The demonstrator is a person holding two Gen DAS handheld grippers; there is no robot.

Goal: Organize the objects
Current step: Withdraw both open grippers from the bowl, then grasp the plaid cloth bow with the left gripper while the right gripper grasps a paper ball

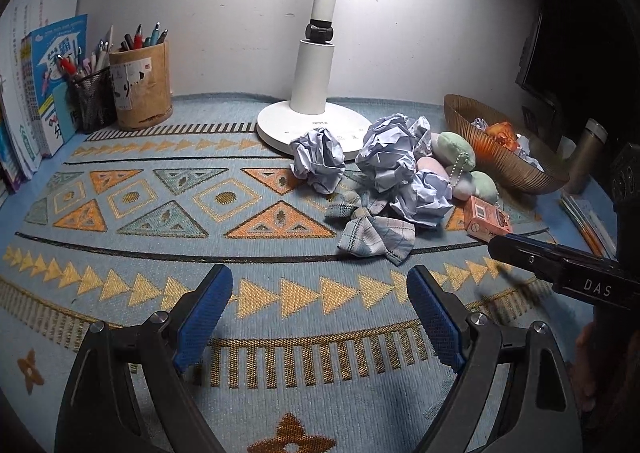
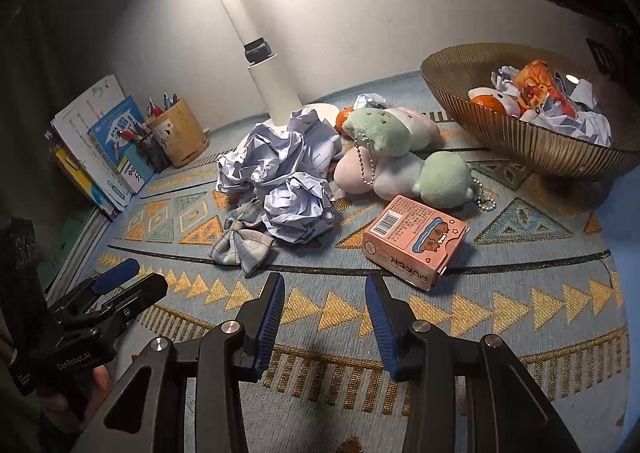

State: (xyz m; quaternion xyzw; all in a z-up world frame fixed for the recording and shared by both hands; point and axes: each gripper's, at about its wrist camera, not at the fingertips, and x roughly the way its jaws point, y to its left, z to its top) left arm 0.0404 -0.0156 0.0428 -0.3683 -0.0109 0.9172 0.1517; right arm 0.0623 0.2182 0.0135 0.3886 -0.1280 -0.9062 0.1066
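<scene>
- The crumpled paper balls (image 1: 386, 157), plaid bow (image 1: 370, 231), soft plush toys (image 2: 400, 157) and pink card box (image 2: 416, 241) lie in a heap on my patterned blue mat (image 1: 160, 253).
- The ribbed brown bowl (image 2: 532, 141), just beside the heap, holds more paper and toys.
- My left gripper (image 1: 320, 293) is wide open and holds nothing.
- My right gripper (image 2: 325, 295) has a narrower gap and holds nothing.
- A white lamp (image 1: 316, 85), pen pots (image 1: 140, 85) and books (image 1: 40, 73) stand by the wall.

On the bench mat (image 1: 168, 273), the crumpled paper balls (image 2: 288, 181) lie in front of the lamp base (image 1: 280, 125), with the fabric bow (image 2: 240, 241) before them and the plush toys (image 2: 400, 157) to their right. The card box (image 2: 416, 241) lies before the toys, and the bowl (image 2: 540, 149), holding more paper and toys, stands right of them. Pen holders (image 1: 140, 89) and books (image 1: 36, 73) stand at the back left.
</scene>
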